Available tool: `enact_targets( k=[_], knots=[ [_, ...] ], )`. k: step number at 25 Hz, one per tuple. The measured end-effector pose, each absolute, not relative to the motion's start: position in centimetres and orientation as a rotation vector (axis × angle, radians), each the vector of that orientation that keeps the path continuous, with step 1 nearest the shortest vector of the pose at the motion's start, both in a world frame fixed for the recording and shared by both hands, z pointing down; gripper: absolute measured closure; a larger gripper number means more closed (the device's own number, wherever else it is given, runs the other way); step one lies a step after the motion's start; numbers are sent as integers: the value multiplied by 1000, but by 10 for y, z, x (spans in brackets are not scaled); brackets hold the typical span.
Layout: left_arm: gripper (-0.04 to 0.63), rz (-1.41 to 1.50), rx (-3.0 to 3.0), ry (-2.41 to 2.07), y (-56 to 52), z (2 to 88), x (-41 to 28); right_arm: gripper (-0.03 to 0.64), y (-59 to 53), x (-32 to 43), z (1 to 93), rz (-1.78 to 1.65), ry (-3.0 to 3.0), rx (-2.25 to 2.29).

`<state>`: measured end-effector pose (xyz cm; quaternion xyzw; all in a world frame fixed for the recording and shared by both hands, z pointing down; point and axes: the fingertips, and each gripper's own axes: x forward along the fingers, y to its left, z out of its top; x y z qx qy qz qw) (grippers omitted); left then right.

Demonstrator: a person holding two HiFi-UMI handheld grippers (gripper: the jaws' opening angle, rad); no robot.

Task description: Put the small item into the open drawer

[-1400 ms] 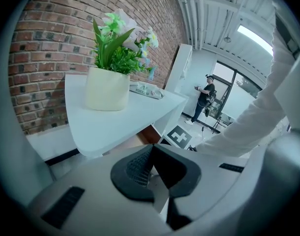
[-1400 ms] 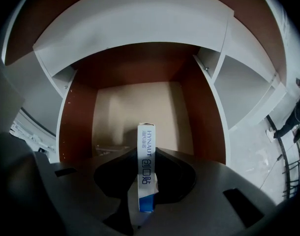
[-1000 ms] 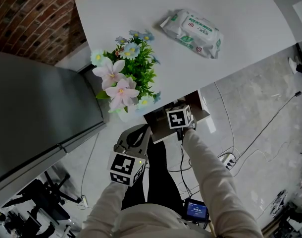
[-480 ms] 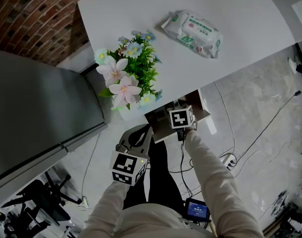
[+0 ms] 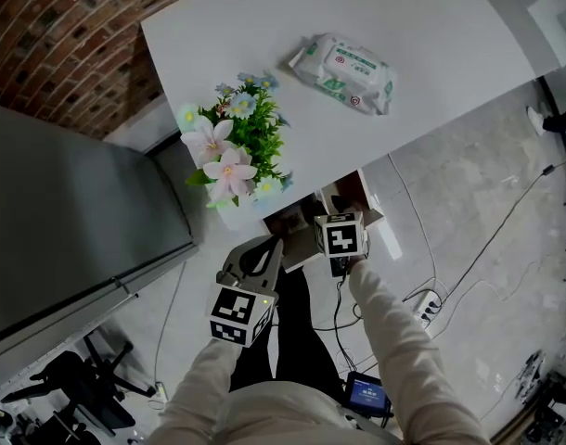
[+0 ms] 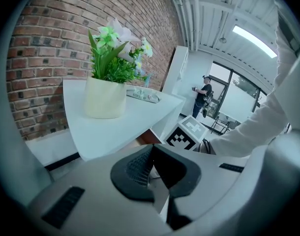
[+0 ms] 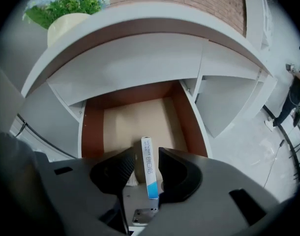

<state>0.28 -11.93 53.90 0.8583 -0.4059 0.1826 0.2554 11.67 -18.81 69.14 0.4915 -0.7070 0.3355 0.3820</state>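
A small white-and-blue box [image 7: 148,173] stands on edge between the jaws of my right gripper [image 7: 146,155], over the front of the open drawer [image 7: 133,117]. The jaws stand wide, with a gap beside the box, so they do not press it. In the head view the right gripper's marker cube [image 5: 341,236] sits over the drawer [image 5: 292,222] under the table edge and hides the box. My left gripper [image 5: 263,250] hangs lower left of the drawer. Its fingertips [image 6: 149,151] meet with nothing between them.
On the white table [image 5: 431,17] stand a flower pot [image 5: 232,170] near the edge and a wipes pack [image 5: 341,70] further back. A grey cabinet [image 5: 70,211] fills the left. Cables [image 5: 422,295] and a small screen device [image 5: 366,394] lie on the floor.
The head view has shifted slightly. The right gripper's cube has drawn a little toward the drawer's front edge. The left gripper has stayed put.
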Motion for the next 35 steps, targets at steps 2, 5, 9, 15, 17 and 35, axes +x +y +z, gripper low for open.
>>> enact_targets(
  k=[2,5,9,15,17,35],
  knots=[
    [578,498,2341,-1091,-119,536,3,446,-188,114,677,841,-1837,1276],
    [578,495,2359,-1081,-119,532,4,454,-186,112,656,793,-1873,1302],
    [578,478,2369,-1071,-120,528,3,465,-181,105,626,800,-1930,1358],
    [578,477,2409,-1028,-120,522,2,471,-163,97,579,813,-2004,1455],
    [578,477,2420,-1021,-119,519,1,476,-155,98,566,811,-2019,1482],
    [578,457,2513,-935,-110,483,-10,562,-92,100,458,759,-2095,1780]
  ],
)
